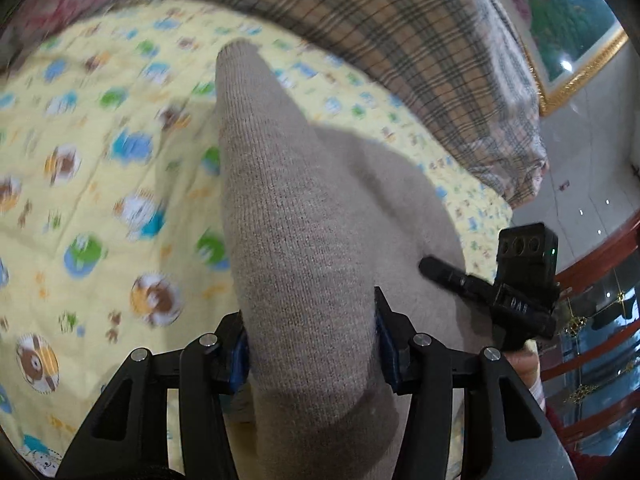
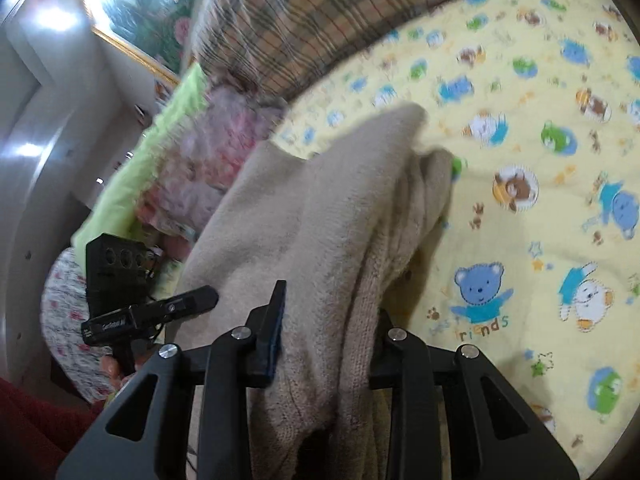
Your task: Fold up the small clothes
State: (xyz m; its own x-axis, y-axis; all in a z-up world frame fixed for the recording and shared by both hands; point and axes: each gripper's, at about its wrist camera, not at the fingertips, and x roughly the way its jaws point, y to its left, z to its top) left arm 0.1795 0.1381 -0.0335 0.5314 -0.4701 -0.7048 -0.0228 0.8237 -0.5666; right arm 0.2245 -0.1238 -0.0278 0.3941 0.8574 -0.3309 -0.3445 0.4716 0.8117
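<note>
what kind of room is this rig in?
Most likely a home bedroom. The beige knit garment held by both grippers hangs over a bed covered with a yellow cartoon-animal quilt, with a plaid blanket piled behind it and a gold-framed picture on the wall.

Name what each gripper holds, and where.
Both hold the beige knit garment: left gripper on a sleeve-like part, right gripper on bunched folds.

Yellow cartoon-print quilt point(image 2: 520, 128) — plaid blanket point(image 1: 400, 40) along its far edge, gold-framed picture point(image 1: 568, 20) beyond, pink floral pillow point(image 2: 208, 160).
</note>
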